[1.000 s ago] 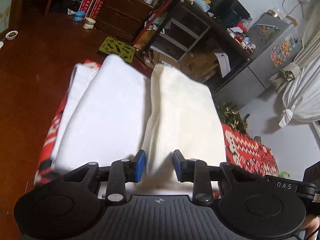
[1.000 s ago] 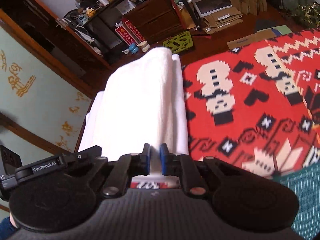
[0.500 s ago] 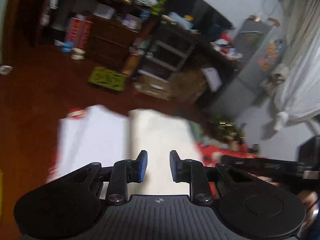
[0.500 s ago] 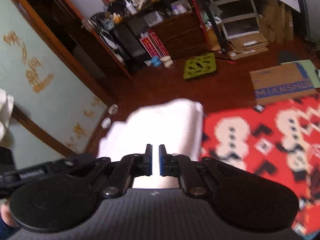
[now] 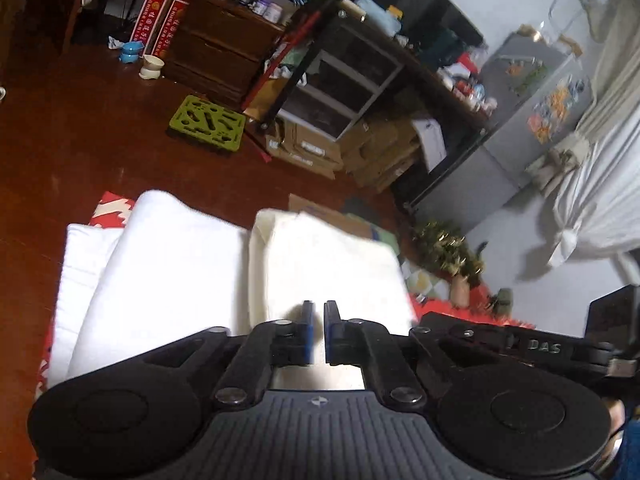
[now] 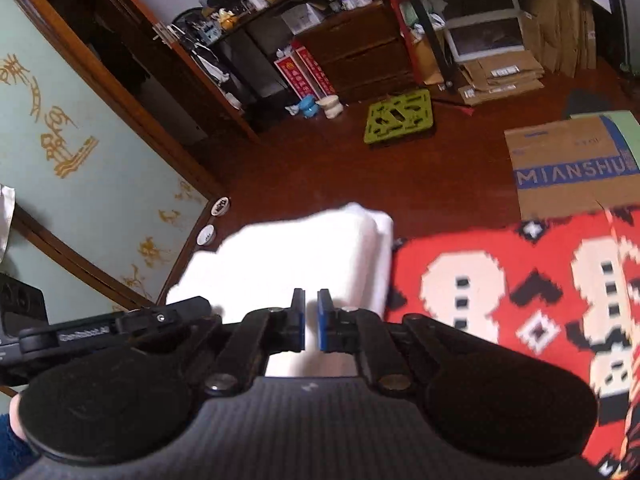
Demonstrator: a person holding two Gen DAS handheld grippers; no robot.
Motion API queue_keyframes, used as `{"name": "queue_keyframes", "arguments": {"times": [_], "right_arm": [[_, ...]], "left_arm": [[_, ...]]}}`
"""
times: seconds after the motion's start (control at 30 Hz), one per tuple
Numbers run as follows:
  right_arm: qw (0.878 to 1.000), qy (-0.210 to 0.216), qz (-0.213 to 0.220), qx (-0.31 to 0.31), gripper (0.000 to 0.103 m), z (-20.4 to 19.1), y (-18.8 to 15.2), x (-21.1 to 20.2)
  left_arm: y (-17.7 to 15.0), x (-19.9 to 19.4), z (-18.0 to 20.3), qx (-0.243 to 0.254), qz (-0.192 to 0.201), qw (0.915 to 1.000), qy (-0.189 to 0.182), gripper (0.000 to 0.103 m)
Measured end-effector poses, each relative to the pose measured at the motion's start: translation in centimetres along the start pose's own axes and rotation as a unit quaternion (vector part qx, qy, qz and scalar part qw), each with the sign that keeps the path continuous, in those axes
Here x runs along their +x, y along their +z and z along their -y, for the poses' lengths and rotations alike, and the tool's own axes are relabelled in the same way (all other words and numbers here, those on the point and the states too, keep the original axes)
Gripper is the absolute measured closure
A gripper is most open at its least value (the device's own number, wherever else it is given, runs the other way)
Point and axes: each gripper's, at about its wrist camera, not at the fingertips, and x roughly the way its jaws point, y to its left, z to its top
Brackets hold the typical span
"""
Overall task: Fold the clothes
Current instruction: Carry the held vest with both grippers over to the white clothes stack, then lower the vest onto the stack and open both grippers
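Folded white garments and a cream one lie side by side on the red patterned cloth. Left gripper and right gripper hover above, jaws nearly together, empty, seemingly finished stacking.

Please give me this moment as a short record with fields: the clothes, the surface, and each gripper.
clothes: white folded garment beside cream folded garment, touching
surface: red patterned cloth under the garments
left gripper: jaws nearly closed, over the cream garment; a grip cannot be confirmed
right gripper: jaws nearly closed, over the white garment; a grip cannot be confirmed
floor: green mat beyond the clothes
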Motion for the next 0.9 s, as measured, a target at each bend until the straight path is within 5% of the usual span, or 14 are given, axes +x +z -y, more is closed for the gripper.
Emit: {"name": "queue_keyframes", "arguments": {"times": [0.1,0.23,0.4,0.57,0.9], "right_arm": [[1.000,0.012,-0.007,0.002,0.097,-1.0,0.7,1.2],[1.000,-0.002,-0.018,0.004,0.097,-1.3,1.0,2.4],[1.000,-0.004,-0.009,-0.016,0.095,-1.4,0.1,-0.2],[0.998,0.050,-0.038,-0.029,0.093,-3.0,-3.0,-2.4],[0.997,0.033,-0.076,-0.008,0.099,-1.7,-6.6,-3.4]], "left_arm": [[0.9,1.1,0.5,-0.012,-0.002,0.9995,-0.031,0.095],[1.0,3.5,1.7,0.027,-0.033,0.9988,0.022,0.096],[-0.5,0.6,2.0,0.045,-0.034,0.9979,0.034,0.095],[-3.1,-3.0,2.0,0.026,-0.041,0.9984,-0.030,0.095],[-7.0,-5.0,0.3,0.015,-0.060,0.9980,0.010,0.099]]}}
